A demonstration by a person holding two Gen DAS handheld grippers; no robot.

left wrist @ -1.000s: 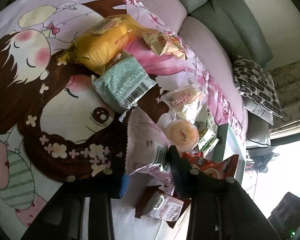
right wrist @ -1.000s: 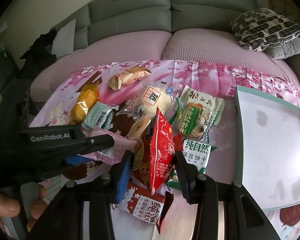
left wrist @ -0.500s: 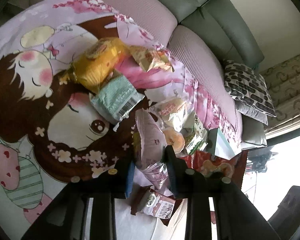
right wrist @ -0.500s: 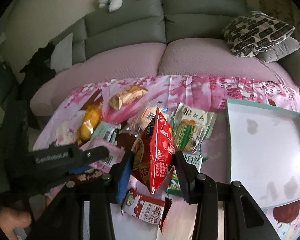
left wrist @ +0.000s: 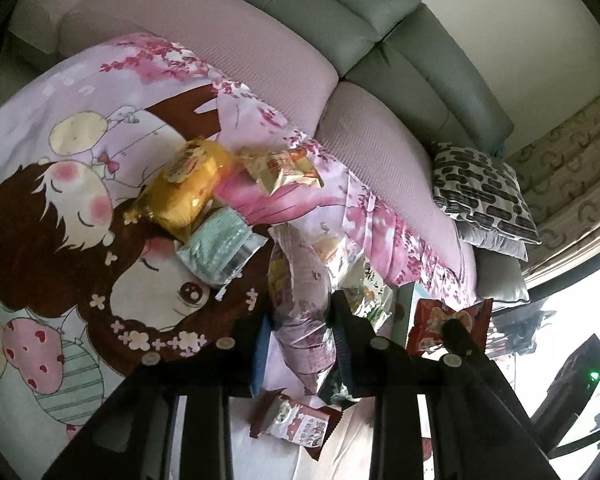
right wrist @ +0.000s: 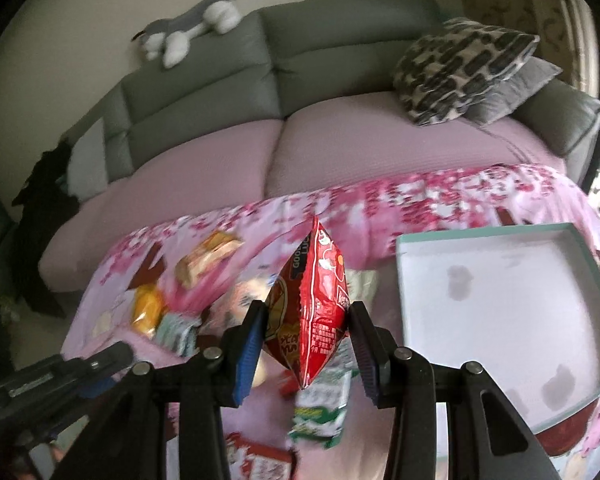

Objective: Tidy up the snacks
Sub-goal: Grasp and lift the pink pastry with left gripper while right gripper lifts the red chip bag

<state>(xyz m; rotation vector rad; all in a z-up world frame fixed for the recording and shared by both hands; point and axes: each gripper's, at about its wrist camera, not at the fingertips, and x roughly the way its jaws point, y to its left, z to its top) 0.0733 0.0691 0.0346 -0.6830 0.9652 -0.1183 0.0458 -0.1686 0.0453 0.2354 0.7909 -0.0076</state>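
left claw (left wrist: 300, 334) clamping pink snack packet (left wrist: 300, 304)

Little legible. Between the right tongs (right wrist: 306, 340), on the red snack bag (right wrist: 312, 312): black band near the top edge with pale letters, apparently "GOOD" run sideways; below, white and yellow Chinese characters, too blurred to read. Just beneath those tongs, on the green-and-white packet (right wrist: 320, 404): green characters, unreadable. Lower left of the left tongs (left wrist: 300, 344), on the brown-and-white packet (left wrist: 296, 426): dark Chinese characters, not decipherable. On the left tongs' side bar (right wrist: 52, 378), seen at the right camera's lower left: faint pale lettering, illegible here.
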